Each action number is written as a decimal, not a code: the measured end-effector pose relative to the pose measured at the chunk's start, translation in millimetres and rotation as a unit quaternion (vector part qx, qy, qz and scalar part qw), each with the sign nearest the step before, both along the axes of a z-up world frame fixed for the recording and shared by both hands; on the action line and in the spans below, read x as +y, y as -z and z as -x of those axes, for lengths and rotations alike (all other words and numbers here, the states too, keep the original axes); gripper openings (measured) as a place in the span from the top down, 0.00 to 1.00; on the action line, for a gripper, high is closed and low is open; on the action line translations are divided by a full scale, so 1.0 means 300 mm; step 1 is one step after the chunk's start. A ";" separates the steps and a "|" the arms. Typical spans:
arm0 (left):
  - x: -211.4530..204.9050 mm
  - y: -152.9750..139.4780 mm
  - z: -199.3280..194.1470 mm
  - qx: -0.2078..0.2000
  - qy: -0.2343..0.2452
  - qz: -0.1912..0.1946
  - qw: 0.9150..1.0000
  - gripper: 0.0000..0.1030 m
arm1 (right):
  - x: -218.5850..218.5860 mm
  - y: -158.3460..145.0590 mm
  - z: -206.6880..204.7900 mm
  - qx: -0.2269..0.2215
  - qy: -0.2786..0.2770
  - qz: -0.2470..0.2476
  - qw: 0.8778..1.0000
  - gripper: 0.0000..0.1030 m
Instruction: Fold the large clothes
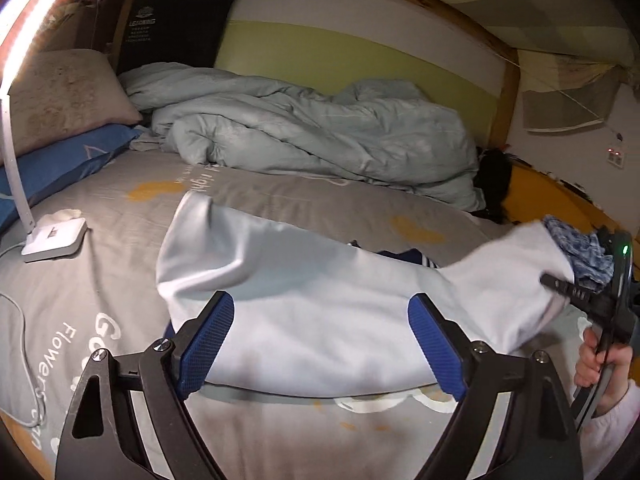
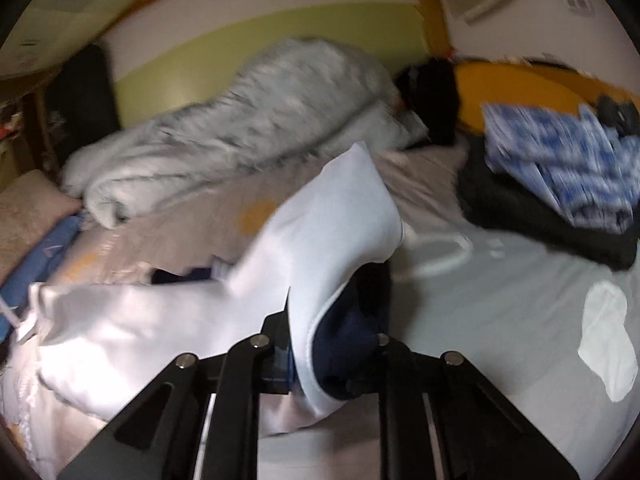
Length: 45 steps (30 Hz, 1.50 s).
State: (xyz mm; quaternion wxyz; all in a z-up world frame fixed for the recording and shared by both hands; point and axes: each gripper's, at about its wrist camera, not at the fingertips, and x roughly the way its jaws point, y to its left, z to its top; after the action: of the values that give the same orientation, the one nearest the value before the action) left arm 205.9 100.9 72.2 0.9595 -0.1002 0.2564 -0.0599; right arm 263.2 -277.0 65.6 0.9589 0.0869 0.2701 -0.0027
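Observation:
A large white garment (image 1: 304, 300) with a dark navy inside lies across the grey bedsheet (image 1: 120, 208). My left gripper (image 1: 320, 344) is open, its blue pads (image 1: 210, 340) on either side of the garment's near edge, holding nothing. My right gripper (image 2: 320, 356) is shut on the white garment (image 2: 320, 248), pinching a fold with the navy lining showing, and lifts that end above the bed. In the left wrist view the right gripper (image 1: 576, 288) is at the far right, with the garment's end raised to it. The right wrist view is motion-blurred.
A crumpled pale blue duvet (image 1: 312, 132) lies along the back wall. Pillows (image 1: 68, 96) and a white desk lamp (image 1: 54, 238) with a cable are at the left. A blue-white patterned cloth on dark clothing (image 2: 560, 168) lies at the right. A white cloth (image 2: 608, 344) lies nearby.

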 end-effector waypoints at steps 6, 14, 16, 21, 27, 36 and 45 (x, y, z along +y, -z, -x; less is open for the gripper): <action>0.015 0.015 -0.010 0.009 -0.003 0.008 1.000 0.15 | 0.258 -0.065 0.002 -0.017 -0.068 0.064 0.996 0.85; 0.052 0.014 0.019 0.006 -0.002 0.012 1.000 0.15 | 0.448 0.167 -0.152 0.115 -0.128 -0.002 0.985 0.85; 0.061 0.017 0.020 0.006 0.002 0.015 1.000 0.15 | 0.462 0.166 -0.126 0.102 -0.129 0.012 0.986 0.83; 0.067 0.030 0.011 0.014 0.015 0.027 0.999 0.15 | 0.421 0.150 -0.043 0.104 -0.178 -0.013 0.978 0.83; 0.046 0.032 0.008 0.018 0.023 0.027 0.999 0.15 | 0.404 0.109 0.055 0.090 -0.234 -0.044 0.967 0.55; 0.042 0.027 0.014 0.017 0.016 0.024 0.999 0.15 | 0.242 -0.007 0.158 0.003 -0.111 -0.034 0.993 0.46; 0.164 0.044 -0.016 0.041 -0.079 0.020 0.996 0.14 | 0.315 0.066 -0.022 0.053 -0.164 -0.082 0.982 0.70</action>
State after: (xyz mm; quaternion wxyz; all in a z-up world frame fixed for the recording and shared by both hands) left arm 210.9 150.2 58.9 0.9477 -0.1414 0.2858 0.0153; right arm 269.8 -182.6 45.8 0.9204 0.1194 0.3302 0.1721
